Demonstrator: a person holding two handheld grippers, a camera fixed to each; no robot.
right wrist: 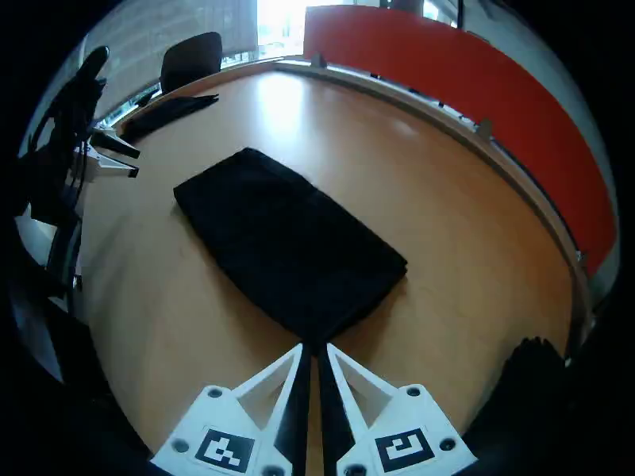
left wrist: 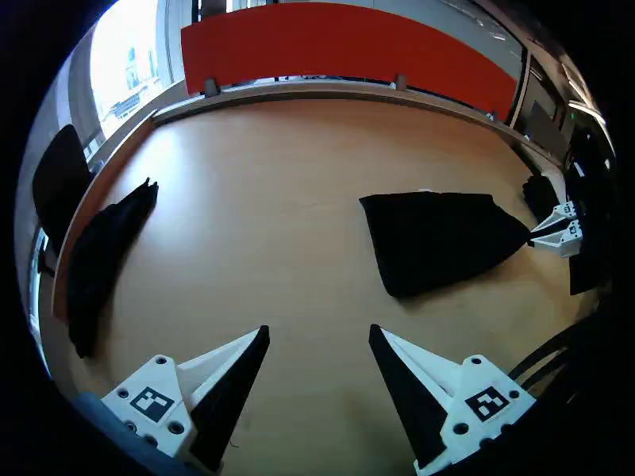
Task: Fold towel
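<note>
The black towel [right wrist: 294, 246] lies folded on the wooden tabletop [right wrist: 468, 262]. The right gripper [right wrist: 314, 349] has its fingers pressed together on the towel's near corner. The left gripper [left wrist: 319, 333] hovers over bare wood off to the side, fingers wide apart. Another dark cloth [left wrist: 103, 246] lies along the tabletop's far edge.

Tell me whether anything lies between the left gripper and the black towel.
Nothing visible does. Just bare table separates the open left gripper from the towel. A second dark cloth lies off to the side, near the table's edge. The right gripper pinches the towel's corner.
</note>
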